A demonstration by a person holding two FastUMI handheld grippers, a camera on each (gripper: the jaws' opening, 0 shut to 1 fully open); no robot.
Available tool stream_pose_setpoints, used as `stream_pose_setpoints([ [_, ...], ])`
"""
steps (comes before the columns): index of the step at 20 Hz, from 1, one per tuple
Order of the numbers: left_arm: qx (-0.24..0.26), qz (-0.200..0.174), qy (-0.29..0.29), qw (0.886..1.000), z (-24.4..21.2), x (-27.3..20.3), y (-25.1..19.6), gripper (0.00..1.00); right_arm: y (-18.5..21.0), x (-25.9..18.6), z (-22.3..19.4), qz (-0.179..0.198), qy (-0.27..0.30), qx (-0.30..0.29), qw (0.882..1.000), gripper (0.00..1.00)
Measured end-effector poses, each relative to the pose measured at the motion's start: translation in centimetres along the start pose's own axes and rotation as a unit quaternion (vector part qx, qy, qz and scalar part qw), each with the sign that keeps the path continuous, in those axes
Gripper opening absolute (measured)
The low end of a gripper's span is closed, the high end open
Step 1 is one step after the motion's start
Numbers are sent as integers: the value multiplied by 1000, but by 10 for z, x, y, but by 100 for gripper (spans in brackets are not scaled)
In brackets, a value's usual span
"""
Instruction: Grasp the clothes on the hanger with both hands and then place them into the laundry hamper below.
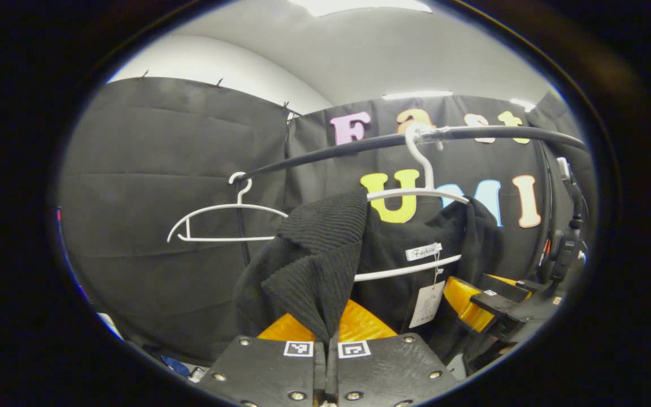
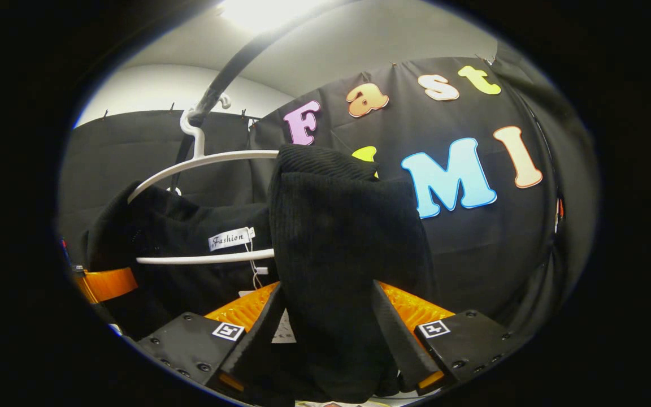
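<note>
Black garment pinched between both fingers

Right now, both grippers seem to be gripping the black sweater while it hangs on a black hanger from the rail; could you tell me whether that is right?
One detail is off: the hanger is white, not black, as the left gripper view shows. The rest stands: the left gripper and the right gripper each pinch the black sweater, which hangs from the rail.

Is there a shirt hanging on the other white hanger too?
No, the second white hanger on the black rail hangs bare, left of the black knit garment.
</note>
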State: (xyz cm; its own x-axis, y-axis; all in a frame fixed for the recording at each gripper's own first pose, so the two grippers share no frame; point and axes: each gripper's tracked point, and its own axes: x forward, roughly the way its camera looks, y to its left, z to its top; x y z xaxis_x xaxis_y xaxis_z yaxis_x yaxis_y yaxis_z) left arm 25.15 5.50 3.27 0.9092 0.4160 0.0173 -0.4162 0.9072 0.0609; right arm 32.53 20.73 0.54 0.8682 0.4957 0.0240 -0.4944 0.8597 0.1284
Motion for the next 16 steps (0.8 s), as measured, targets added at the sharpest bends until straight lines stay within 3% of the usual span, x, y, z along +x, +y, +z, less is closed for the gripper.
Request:
stream_pose_setpoints([
  [1, -4, -1, 0, 1000, 0, -2, 0, 1, -1, 2, 0, -1, -3, -5, 1000, 96],
  [4, -8, 1, 0, 1000, -2, -7, 2, 1, -13, 12, 3, -5, -13, -8, 1000, 80],
  [6, -8, 1, -1, 1000, -2, -11, 2, 2, -22, 18, 7, -3, -18, -7, 1000, 58],
  [8, -10, 1, -5, 1000, 2, -19, 4, 1, -33, 22, 11, -8, -20, -9, 1000, 31],
  [10, -11, 3, -9, 1000, 6, -27, 7, 2, -40, 19, 15, -3, -28, 2, 1000, 13],
  [11, -11, 3, -11, 1000, 7, -28, 8, 1, -38, 23, 17, 10, -32, 11, 999, 14],
  [12, -13, 1, -13, 1000, 9, -29, 8, 2, -40, 22, 20, 23, -35, 20, 999, 5],
  [13, -16, 0, -15, 1000, 10, -30, 7, 1, -42, 27, 22, 34, -36, 20, 999, 3],
  [16, -28, 0, -38, 999, 29, -39, 15, 1, -62, 22, 34, 22, -55, 11, 998, 0],
])
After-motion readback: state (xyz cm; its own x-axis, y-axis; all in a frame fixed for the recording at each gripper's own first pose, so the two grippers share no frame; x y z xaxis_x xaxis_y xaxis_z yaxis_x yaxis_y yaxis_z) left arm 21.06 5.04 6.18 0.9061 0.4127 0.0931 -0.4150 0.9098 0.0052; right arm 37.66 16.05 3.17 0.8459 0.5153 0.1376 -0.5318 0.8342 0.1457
